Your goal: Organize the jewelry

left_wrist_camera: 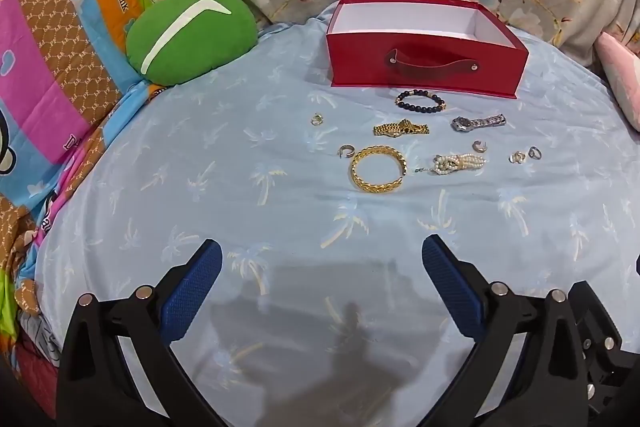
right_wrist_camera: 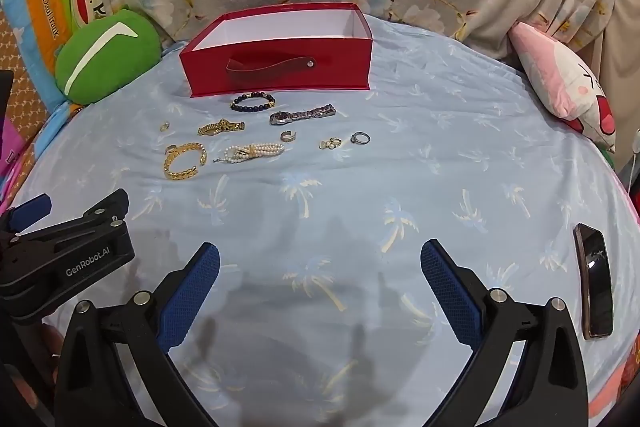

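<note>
While both grippers hang above the near part of the pale blue palm-print sheet, neither touches any jewelry: the left gripper has its blue-padded fingers spread wide with only cloth between them, and the right gripper stands equally wide and empty. Taking the red box as landmark, an open drawer-like case with a white interior and a strap handle on its front wall, findings run from left to right. Well left of the box, a green cushion lies against the cartoon-print bedding. Forward and left of the box lies a small gold ring, and nearer the camera a silver cuff ring just beside a gold bangle. Directly before the box's handle lies a black bead bracelet, closest to the front wall but apart from it; a gold watch lies just nearer than that. Toward the box's right front corner rests a silver watch, with a pearl bracelet nearer the camera and a second silver cuff ring between them. Further right lie a cluster of small rings and a single ring. Well right of the box, the right wrist view shows a pink cushion and, much nearer the camera, a dark phone on the sheet. Nothing lies inside the box as far as its visible floor shows.
</note>
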{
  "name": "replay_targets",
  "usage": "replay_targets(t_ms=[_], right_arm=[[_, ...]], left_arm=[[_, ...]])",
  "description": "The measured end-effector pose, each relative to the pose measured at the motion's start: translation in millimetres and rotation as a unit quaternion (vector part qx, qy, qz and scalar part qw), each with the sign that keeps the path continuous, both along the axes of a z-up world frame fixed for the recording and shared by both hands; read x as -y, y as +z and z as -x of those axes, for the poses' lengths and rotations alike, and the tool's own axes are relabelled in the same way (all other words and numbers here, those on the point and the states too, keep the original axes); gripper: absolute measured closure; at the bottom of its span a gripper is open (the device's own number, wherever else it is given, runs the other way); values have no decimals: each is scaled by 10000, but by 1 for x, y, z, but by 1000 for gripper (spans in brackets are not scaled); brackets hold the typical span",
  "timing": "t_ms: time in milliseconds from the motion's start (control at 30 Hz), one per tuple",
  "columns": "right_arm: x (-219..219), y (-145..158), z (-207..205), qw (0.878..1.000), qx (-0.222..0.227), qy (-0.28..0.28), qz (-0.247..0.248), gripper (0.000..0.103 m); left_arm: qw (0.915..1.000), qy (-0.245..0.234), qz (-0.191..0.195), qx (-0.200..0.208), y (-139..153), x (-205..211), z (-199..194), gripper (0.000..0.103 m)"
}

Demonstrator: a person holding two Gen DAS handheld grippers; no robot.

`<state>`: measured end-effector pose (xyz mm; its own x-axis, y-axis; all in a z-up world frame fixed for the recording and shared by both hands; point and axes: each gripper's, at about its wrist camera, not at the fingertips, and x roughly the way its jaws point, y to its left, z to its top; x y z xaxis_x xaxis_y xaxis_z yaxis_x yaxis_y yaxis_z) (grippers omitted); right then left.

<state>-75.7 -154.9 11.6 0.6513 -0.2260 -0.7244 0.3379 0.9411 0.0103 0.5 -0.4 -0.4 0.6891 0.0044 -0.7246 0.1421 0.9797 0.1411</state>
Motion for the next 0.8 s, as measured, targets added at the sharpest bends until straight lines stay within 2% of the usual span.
replay_targets(t_ms=[167,233,367,800], right_arm=[[-4,-5,0,10000,14,8,23,5],[-2,-6,1,10000,24,5,24,5],[-4,-7,0,10000,30,-1,24,5],[-7,-9,-1,10000,14,-2,-3,5]], left_arm=[[9998,-11,20,-218,-3,4,-6,5],[9996,29,140,-228,-1,-1,-10,5],[9999,8,119,-74,-3,-1,1,5],[9999,-39,96,-133,-5,-2,-2,5]])
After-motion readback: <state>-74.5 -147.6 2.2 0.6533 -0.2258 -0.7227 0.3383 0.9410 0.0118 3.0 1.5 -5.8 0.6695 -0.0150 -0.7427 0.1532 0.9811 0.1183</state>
